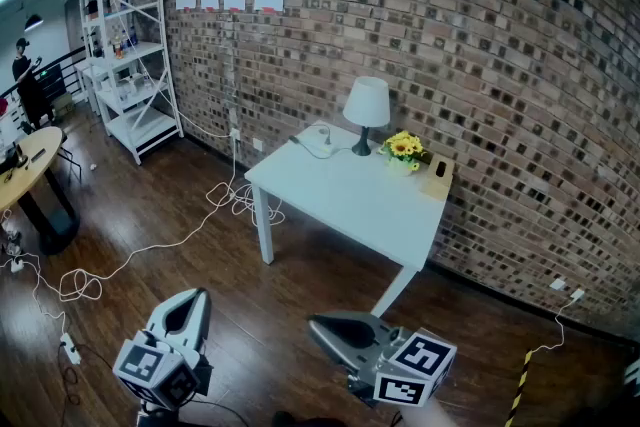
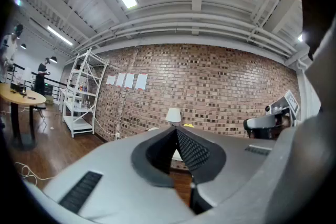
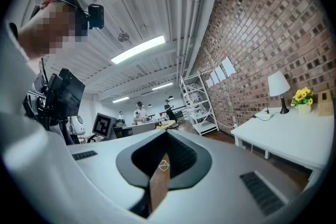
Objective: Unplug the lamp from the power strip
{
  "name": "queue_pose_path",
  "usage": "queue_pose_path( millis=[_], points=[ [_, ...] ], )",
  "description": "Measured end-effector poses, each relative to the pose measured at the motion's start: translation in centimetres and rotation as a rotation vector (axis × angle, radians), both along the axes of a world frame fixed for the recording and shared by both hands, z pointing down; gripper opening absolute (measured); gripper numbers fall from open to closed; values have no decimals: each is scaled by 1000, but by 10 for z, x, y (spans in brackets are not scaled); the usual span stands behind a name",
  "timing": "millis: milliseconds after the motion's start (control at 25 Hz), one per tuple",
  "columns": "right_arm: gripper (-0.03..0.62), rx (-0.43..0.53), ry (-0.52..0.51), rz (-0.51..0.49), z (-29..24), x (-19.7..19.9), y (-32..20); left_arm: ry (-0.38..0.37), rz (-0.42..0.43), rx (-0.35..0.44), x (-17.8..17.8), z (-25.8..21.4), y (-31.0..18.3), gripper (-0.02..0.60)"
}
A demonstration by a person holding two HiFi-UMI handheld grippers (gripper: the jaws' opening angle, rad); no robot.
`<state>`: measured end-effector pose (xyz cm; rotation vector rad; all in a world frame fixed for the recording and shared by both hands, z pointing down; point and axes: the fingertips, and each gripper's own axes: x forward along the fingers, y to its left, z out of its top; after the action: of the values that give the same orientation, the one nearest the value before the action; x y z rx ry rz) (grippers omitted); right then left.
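Observation:
A white-shaded lamp [image 1: 367,110] stands at the back of a white table [image 1: 350,205] against the brick wall. Its cable runs left to a white power strip [image 1: 318,143] lying on the tabletop. Both grippers hang low in the head view, well short of the table. My left gripper [image 1: 189,299] is shut and empty, aimed at the lamp [image 2: 174,114] far ahead. My right gripper [image 1: 319,323] is shut on nothing and points left of the table, with the lamp [image 3: 278,86] at the right of its view.
Yellow flowers [image 1: 403,148] and a small wooden block [image 1: 438,177] sit right of the lamp. White cables [image 1: 90,280] loop over the wooden floor on the left. A white shelf unit [image 1: 130,75] and a round table [image 1: 25,165] stand further left, with people in the background.

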<state>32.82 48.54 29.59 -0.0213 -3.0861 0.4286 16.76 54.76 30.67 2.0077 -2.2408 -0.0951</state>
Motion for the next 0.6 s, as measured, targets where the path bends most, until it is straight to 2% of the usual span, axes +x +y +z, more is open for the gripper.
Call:
queue_pose_path(
  millis=[80,120,200,280,480,600],
  points=[
    [-3,-13,20,-11,6,-9,7,-45,-5,-10,-15,10,9,-3],
    [-3,-15,27,-14,8,-13,10,-36,-8,-12,-19,11,12,-3],
    [-3,-9,36,-19,10,-24,15,28,-15,-9,-23,5,15,-3],
    [-3,3,50,-32,11,-35,19,49,-21,-6,-31,4,19,-3],
    [-3,19,63,-50,15,-51,22,26,-41,-29,-52,23,26,-3],
    [-3,16,57,-42,16,-52,11,-44,-34,-37,-61,31,19,-3]
  ],
)
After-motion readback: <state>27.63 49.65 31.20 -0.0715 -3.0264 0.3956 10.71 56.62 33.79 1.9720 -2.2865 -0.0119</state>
